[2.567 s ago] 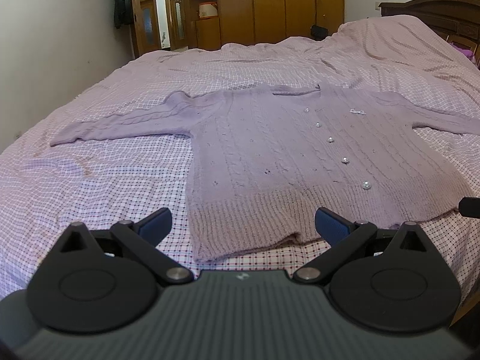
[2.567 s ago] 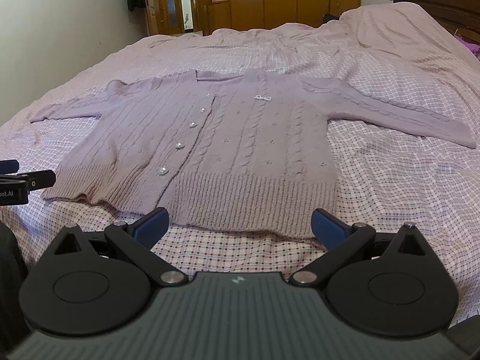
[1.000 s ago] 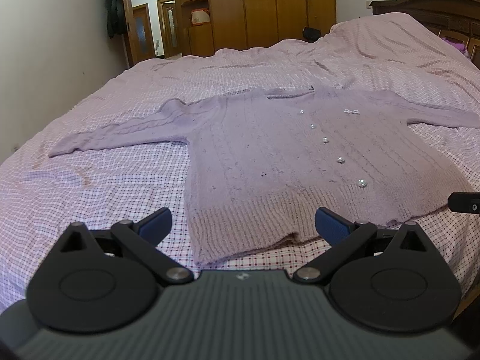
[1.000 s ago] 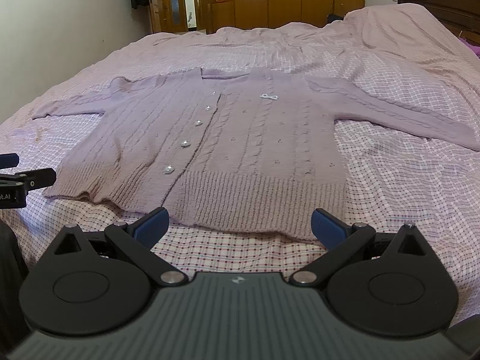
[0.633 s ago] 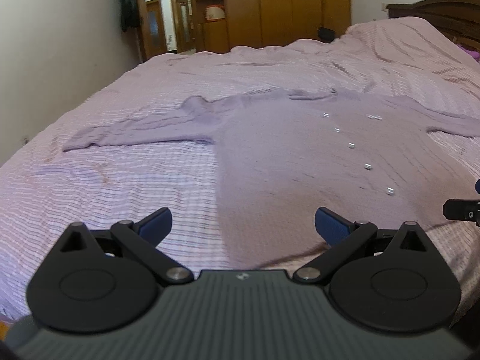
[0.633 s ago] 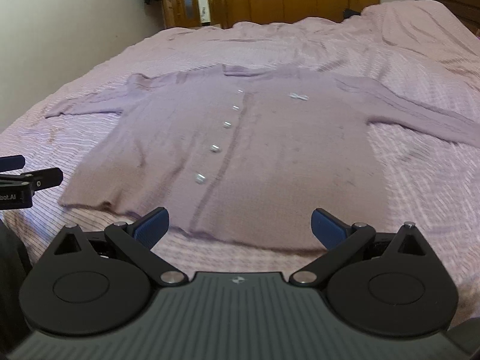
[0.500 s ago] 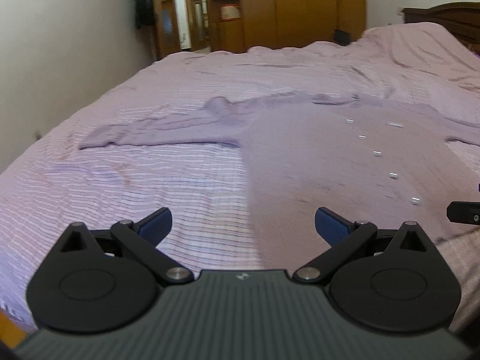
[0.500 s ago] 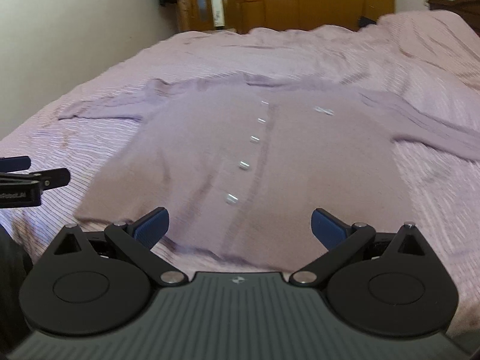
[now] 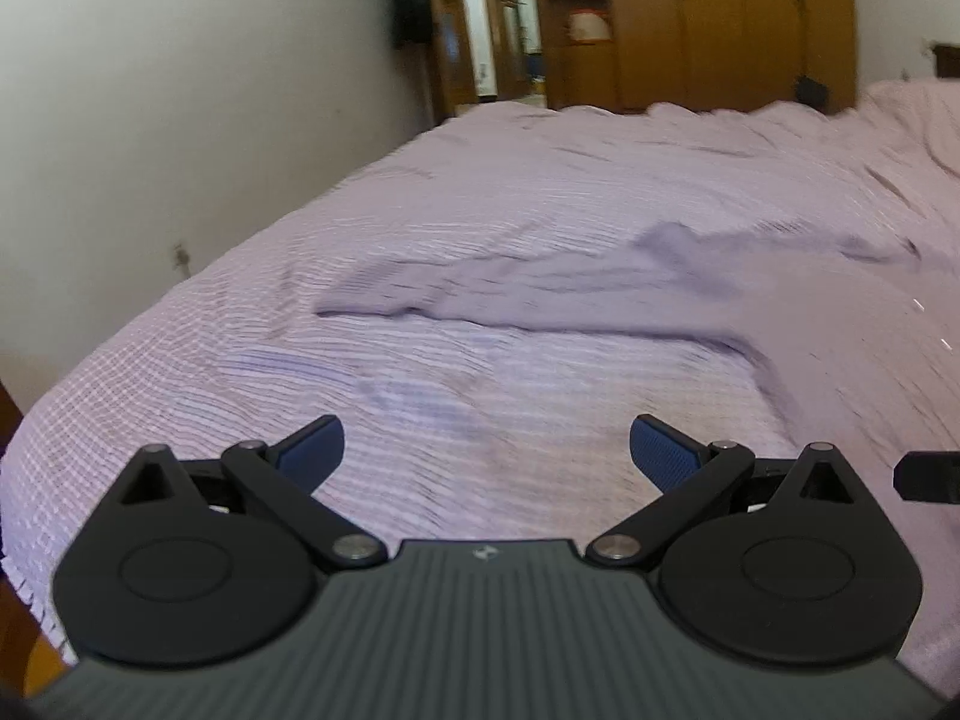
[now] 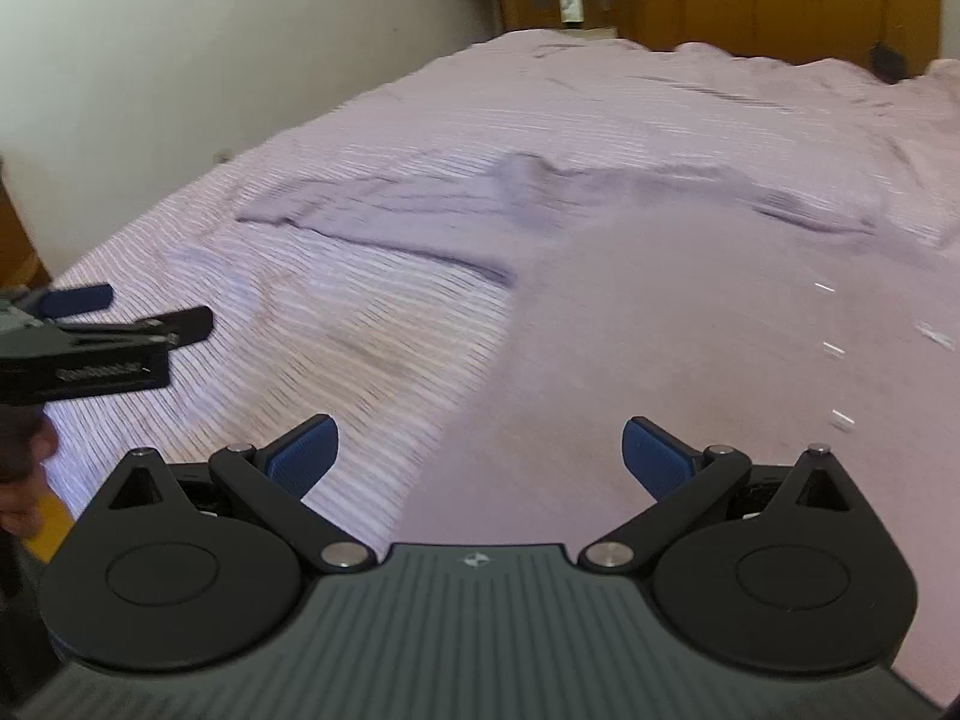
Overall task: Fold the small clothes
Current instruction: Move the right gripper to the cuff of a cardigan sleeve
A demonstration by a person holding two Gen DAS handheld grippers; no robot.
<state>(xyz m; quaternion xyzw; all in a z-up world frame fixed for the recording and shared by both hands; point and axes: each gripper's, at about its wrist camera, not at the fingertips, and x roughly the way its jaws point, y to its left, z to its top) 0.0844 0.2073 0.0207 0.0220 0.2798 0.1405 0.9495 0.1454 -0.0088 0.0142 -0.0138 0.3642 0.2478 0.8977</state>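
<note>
A lilac knitted cardigan (image 10: 690, 312) with small pearl buttons lies flat and face up on the bed. Its left sleeve (image 9: 480, 291) stretches out towards the wall; both views are blurred by motion. My left gripper (image 9: 486, 450) is open over bare bedspread, in front of that sleeve and left of the cardigan's body (image 9: 870, 348). My right gripper (image 10: 477, 450) is open above the cardigan's left lower edge, holding nothing. The left gripper (image 10: 129, 312) also shows at the left edge of the right wrist view, with a hand (image 10: 24, 480) below it.
The bed carries a pink checked bedspread (image 9: 420, 396), creased towards the far end. A white wall (image 9: 180, 90) runs along the bed's left side. Wooden wardrobes (image 9: 720, 18) and an open doorway (image 9: 510, 42) stand beyond the bed's far end.
Both grippers have swung to the left. The views now centre on the left sleeve and the bare bedspread instead of the cardigan's body. Both stay open.
</note>
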